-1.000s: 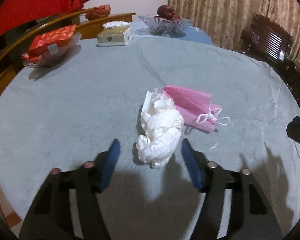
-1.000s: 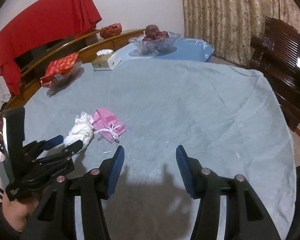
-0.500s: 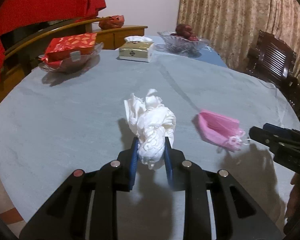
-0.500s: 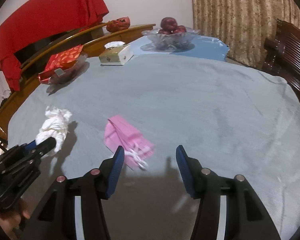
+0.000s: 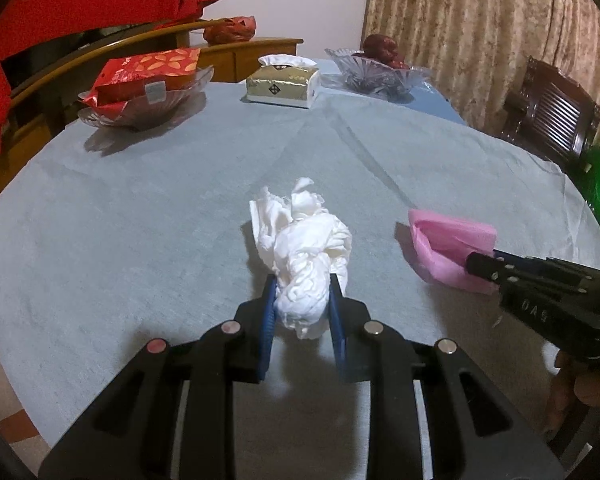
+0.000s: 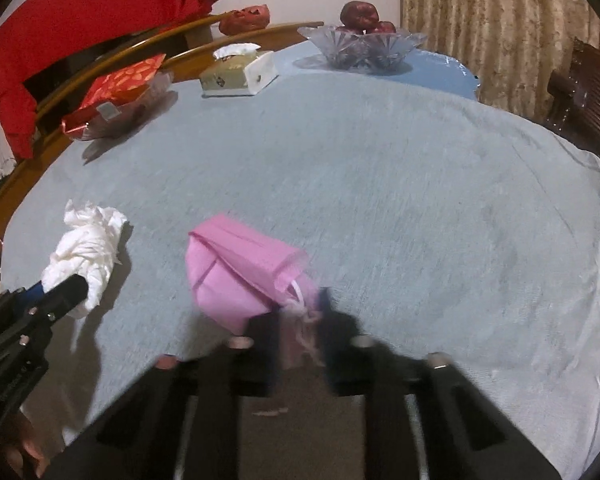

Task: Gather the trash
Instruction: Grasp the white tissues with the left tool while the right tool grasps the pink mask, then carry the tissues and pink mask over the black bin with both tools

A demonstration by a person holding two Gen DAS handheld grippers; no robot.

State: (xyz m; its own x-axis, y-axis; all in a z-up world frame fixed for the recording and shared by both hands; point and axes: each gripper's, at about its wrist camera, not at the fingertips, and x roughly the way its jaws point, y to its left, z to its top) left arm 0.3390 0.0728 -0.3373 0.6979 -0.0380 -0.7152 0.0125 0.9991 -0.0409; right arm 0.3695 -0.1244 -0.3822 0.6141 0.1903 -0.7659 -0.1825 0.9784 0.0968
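Observation:
My left gripper [image 5: 302, 296] is shut on a crumpled white tissue [image 5: 306, 252] and holds it above the grey tablecloth [image 5: 140, 220]. The tissue also shows in the right wrist view [image 6: 86, 252], with the left gripper [image 6: 66, 290] at its lower end. My right gripper [image 6: 300, 316] is shut on the near end of a pink face mask [image 6: 244, 272], by its white ear loop; this view is motion-blurred. In the left wrist view the pink mask [image 5: 448, 246] sits at the right with the right gripper [image 5: 482, 266] on it.
At the table's far side stand a glass dish with a red packet [image 5: 144, 80], a gold tissue box [image 5: 282, 82] and a glass fruit bowl [image 5: 376, 70]. A dark wooden chair [image 5: 552, 116] is at the right. A red cloth [image 6: 80, 32] hangs behind.
My left gripper has closed on the white tissue and lifted it. My right gripper has moved in on the pink mask and closed on its near end.

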